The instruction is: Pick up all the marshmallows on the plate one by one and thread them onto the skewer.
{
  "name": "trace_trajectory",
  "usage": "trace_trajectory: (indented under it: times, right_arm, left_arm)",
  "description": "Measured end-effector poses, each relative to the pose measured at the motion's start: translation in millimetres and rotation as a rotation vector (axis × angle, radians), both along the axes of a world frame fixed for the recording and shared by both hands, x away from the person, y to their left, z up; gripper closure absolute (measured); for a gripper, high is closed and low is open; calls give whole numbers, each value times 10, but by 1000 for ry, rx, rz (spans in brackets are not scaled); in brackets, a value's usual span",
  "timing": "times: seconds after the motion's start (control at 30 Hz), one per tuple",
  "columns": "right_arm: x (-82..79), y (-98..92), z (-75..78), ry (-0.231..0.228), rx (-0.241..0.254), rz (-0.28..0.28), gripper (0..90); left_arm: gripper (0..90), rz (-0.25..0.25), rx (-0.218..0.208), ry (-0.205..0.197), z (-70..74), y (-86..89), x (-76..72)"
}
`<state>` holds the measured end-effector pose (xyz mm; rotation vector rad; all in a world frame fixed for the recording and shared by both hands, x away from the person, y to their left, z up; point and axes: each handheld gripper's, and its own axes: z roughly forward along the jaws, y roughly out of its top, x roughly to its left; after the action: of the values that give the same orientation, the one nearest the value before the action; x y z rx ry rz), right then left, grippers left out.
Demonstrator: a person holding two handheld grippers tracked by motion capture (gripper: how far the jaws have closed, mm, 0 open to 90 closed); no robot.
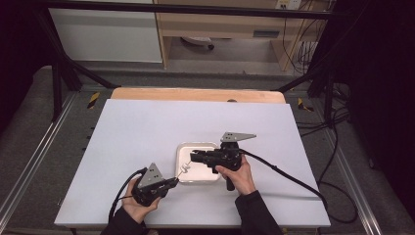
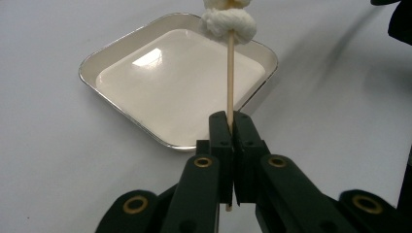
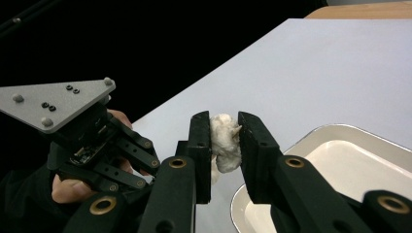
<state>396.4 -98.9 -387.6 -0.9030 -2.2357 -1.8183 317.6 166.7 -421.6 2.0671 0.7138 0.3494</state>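
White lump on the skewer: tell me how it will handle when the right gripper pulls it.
The white lump looks soft and knotted, so it probably squashes rather than cracks. The skewer is thin, so it may bend. The lump seems light.

I note left gripper (image 1: 172,182): black, brass pivot rivets, grey three-cornered plate with black screws | right gripper (image 1: 192,156): same build, black cable | sleeves (image 1: 257,213): dark.

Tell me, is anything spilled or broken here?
Nothing stands out. The white tray sits flat and clean on the table. The left gripper pinches a wooden skewer, and the right gripper squeezes the white lump at its tip, which looks whole.
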Motion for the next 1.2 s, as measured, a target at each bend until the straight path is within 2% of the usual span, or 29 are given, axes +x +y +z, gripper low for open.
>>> trace_trajectory:
  times: [0.23,0.3,0.37,0.57,0.67,0.8,0.93,1.2]
  right_arm:
    - [-13,27,-43,6,-4,8,775]
    - [-15,38,-59,14,-10,14,772]
    - [-21,60,-94,23,-17,27,769]
    - [-26,80,-124,28,-18,22,765]
    - [-28,71,-111,17,-25,17,743]
    - [-41,36,-60,-6,-35,-9,599]
    - [-63,-6,-6,-49,-76,-49,447]
    - [-77,-114,-12,-130,-229,-119,188]
  left_arm:
    - [885,-2,-4,-1,-2,-9,-3]
    - [885,-5,-17,-2,3,-11,-1]
    - [885,-4,-9,-3,9,-23,1]
    - [885,2,-10,0,-6,-21,8]
    - [884,2,-17,-1,-7,-25,12]
    - [885,14,-21,3,-6,0,23]
    - [884,26,-30,8,-8,28,41]
    - [884,32,-26,16,-5,49,56]
